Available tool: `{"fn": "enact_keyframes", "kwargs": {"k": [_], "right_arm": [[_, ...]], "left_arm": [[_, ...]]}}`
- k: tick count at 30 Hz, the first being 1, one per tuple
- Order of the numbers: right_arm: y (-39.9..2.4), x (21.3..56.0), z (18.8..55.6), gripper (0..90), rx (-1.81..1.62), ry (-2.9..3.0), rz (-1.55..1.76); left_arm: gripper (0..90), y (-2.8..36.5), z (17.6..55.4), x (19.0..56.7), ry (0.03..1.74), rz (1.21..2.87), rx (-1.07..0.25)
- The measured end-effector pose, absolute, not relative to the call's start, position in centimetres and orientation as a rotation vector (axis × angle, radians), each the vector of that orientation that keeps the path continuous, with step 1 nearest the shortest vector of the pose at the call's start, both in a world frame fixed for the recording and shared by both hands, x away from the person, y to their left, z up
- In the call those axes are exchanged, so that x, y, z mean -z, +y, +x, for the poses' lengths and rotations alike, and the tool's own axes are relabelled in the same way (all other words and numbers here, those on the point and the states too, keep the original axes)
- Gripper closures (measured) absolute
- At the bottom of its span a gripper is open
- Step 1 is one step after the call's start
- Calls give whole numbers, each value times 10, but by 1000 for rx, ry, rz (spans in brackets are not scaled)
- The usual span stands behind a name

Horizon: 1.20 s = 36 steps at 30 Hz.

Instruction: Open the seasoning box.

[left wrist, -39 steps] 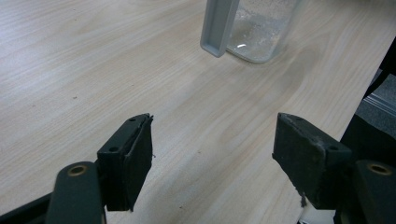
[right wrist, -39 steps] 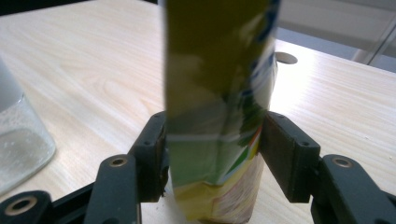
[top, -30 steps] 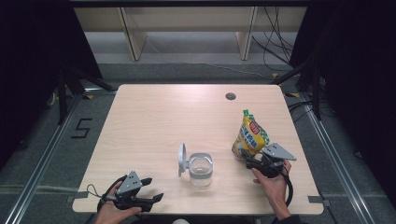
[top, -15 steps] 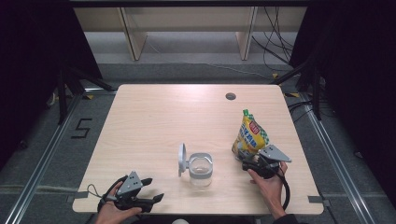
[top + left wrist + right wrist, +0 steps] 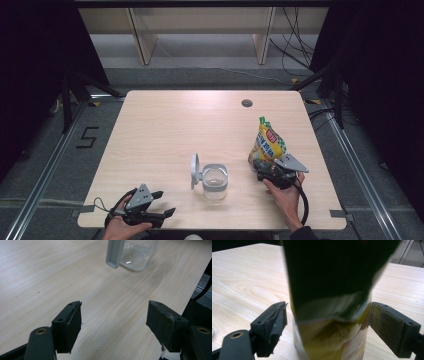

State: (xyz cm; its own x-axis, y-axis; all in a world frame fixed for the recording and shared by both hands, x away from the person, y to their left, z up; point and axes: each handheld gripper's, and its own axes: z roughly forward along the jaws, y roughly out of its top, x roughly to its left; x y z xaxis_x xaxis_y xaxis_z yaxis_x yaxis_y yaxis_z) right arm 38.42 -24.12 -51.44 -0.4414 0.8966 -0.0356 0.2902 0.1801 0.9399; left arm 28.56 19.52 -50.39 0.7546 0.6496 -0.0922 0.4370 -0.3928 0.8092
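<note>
Near edge, left: the left hand-held gripper (image 5: 159,203) rests low over the counter (image 5: 165,130), held by the person's left hand (image 5: 121,227). In the left gripper view its jaws stand wide apart with bare wood grain between them; nothing is held.

Near edge, right: the right hand-held gripper (image 5: 260,169) sits in the person's right hand (image 5: 285,192), pointing away from the person toward the snack pouch (image 5: 268,143). A black cable loops back from it past the wrist. Its jaws have just been opening. In the right gripper view the pouch (image 5: 332,315) stands between the two pads: a clear gap shows at the left pad, while the right pad (image 5: 387,325) lies at the pouch's edge, contact there not resolvable. Reading: spread wide about the base of the pouch, not clamped.

Middle, slightly near of centre: a clear jar (image 5: 215,181) stands upright, its grey hinged lid (image 5: 194,171) swung open and standing on edge at the jar's left side. It lies between the two grippers, apart from both.

Right of the jar, a little farther: the yellow snack pouch stands upright on the counter, top pointing away from the person.

Far side: a small round hole (image 5: 247,103) in the counter top, well beyond the pouch.
</note>
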Motion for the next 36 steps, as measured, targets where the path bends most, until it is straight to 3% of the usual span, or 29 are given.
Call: {"fn": "enact_keyframes", "kwargs": {"k": [21,30,36], "right_arm": [[-237,515,396,174,-1332,1764,1073],[-235,510,396,299,-1304,1774,1136],[-235,504,391,335,-1317,1794,1194]], "left_arm": [[276,193,284,504,823,2049,-286],[279,194,285,504,819,2061,-309],[281,195,285,503,813,2060,-302]]}}
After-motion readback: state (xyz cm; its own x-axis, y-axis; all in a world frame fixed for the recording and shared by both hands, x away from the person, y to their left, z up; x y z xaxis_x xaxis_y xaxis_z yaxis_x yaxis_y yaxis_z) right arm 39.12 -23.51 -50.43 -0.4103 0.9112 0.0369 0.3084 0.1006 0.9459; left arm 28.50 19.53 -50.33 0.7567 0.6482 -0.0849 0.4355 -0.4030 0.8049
